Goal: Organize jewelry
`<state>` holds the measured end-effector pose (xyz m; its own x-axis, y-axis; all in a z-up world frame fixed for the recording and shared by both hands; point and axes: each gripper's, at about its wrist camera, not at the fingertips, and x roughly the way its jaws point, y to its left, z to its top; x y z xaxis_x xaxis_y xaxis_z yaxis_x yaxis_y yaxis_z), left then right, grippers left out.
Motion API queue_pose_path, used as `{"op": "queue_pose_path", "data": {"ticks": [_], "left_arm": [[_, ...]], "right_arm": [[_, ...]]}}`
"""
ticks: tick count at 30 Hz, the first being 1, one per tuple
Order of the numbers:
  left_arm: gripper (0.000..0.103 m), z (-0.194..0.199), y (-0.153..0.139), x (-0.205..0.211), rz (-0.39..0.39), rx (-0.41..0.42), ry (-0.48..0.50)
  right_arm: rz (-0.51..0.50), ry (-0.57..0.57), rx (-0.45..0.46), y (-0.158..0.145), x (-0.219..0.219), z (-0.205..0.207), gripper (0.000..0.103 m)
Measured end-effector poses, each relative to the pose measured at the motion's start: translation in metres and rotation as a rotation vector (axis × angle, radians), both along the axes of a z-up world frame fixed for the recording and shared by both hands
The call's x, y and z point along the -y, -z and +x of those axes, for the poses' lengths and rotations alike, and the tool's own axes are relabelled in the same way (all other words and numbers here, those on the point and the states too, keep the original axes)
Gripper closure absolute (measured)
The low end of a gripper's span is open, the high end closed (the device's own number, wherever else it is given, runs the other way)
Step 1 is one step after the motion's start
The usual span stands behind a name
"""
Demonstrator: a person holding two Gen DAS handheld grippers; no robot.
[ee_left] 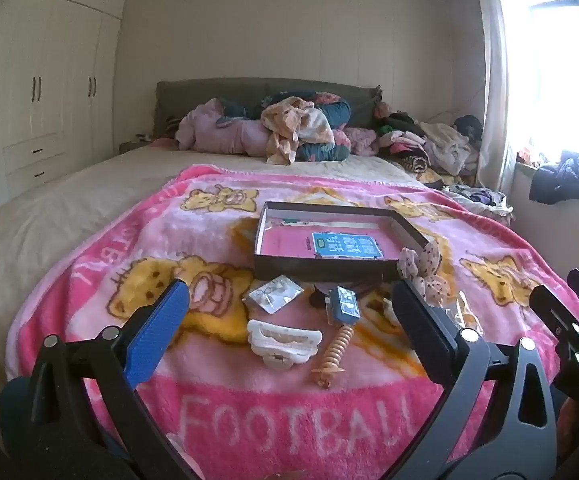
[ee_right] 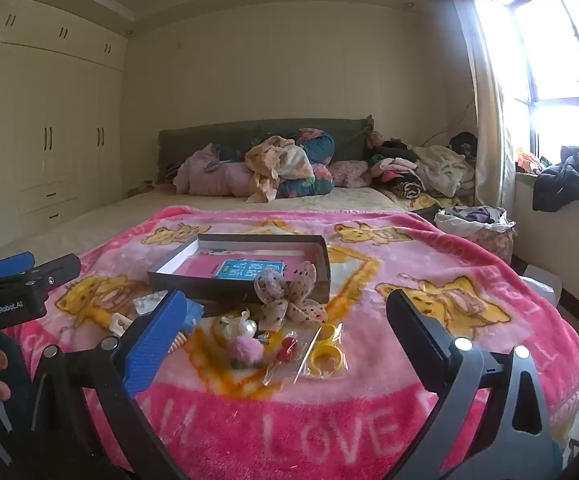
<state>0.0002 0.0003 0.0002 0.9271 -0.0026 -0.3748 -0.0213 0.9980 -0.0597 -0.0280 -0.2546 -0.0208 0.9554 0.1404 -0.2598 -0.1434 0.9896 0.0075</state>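
Left gripper (ee_left: 289, 316) fingers spread wide, empty; white hair clip (ee_left: 284, 342) and spiral hair tie (ee_left: 332, 356) lie between them. Right gripper (ee_right: 285, 330) likewise open, with yellow rings (ee_right: 325, 354) between its fingers. Box (ee_left: 321, 266) sits beyond, on the blanket (ee_left: 289, 412).

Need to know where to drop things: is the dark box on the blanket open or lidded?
Open. The box has no lid on; its pink floor and a blue card inside show from above in both views.
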Motion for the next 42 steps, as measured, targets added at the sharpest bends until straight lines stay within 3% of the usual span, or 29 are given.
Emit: {"op": "queue_pose_path", "data": {"ticks": [42], "left_arm": [[0.010, 0.0010, 0.0049, 0.0056, -0.008, -0.016, 0.001]], "right_arm": [[0.005, -0.006, -0.005, 0.0012, -0.0010, 0.0024, 0.006]]}}
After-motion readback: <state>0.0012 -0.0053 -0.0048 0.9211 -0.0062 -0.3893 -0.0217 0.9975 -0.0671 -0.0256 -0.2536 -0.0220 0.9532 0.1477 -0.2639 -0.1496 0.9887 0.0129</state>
